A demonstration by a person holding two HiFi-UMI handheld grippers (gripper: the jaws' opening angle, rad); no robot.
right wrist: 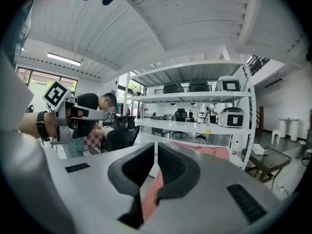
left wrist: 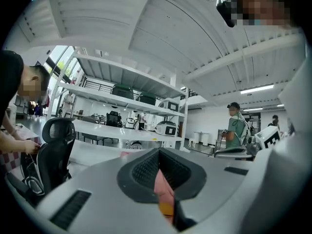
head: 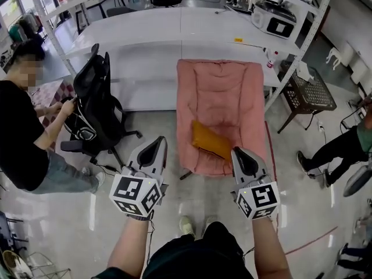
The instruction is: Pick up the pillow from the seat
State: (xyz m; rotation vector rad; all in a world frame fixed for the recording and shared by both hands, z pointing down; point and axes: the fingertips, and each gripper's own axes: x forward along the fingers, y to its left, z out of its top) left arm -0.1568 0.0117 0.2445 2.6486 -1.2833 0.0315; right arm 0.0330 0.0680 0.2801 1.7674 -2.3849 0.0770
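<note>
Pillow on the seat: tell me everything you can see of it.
The pillow is mustard-orange, roughly rectangular, plump and soft, and looks like plain fabric. It lies flat on the pink padded seat, near the front edge and left of centre in the head view, turned diagonally. Only the seat touches it. The left hand-held gripper and the right hand-held gripper are both short of it, jaws together and empty.

Grey tapered shells on left gripper and right gripper, black ribbed pads lining the jaws, white cubes with black square markers behind. Black clothing, pale shoes.
</note>
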